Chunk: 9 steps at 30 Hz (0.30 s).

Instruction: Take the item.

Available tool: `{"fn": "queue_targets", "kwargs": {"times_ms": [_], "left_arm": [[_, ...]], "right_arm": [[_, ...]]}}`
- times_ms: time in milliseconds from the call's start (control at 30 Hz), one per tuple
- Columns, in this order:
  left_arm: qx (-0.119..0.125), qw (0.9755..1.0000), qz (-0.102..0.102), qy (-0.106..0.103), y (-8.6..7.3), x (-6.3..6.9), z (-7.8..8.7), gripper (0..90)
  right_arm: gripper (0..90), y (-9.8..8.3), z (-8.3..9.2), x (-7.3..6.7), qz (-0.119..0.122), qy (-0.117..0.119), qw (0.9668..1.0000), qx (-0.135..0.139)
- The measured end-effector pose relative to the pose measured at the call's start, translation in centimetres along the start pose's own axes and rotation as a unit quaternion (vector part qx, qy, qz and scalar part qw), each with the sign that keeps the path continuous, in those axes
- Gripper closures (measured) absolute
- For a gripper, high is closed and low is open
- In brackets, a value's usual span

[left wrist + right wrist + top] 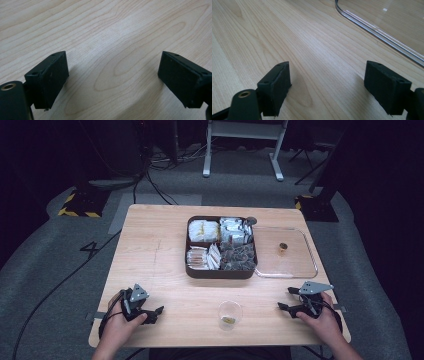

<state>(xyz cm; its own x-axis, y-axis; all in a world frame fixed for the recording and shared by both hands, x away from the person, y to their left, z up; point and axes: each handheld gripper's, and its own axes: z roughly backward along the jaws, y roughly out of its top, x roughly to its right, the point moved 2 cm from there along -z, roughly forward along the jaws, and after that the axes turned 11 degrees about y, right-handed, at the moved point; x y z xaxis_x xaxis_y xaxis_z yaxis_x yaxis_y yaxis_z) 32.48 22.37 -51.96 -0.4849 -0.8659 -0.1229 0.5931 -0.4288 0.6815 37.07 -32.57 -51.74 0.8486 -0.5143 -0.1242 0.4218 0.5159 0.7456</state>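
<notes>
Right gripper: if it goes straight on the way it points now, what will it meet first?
Most likely the bare table: the right gripper, jaws open and empty, tilts down toward the wood. The clear lid lies farther on and to the right, so it would probably be missed, though depth is hard to judge.

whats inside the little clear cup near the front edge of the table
The clear cup holds a small yellowish bit at its bottom; what it is is too small to tell. Nothing covers the cup, and it stands between both grippers, untouched.
</notes>
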Motion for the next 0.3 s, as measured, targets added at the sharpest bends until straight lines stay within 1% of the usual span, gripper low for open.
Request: {"fn": "queue_targets", "kwargs": {"times_ms": [300], "left_arm": [[0.0,1.0,0.003,0.004,-0.01,0.05,-0.03,9.2]], "right_arm": [[21.3,0.0,0.0,-0.01,0.0,0.0,1.0,0.0]]}}
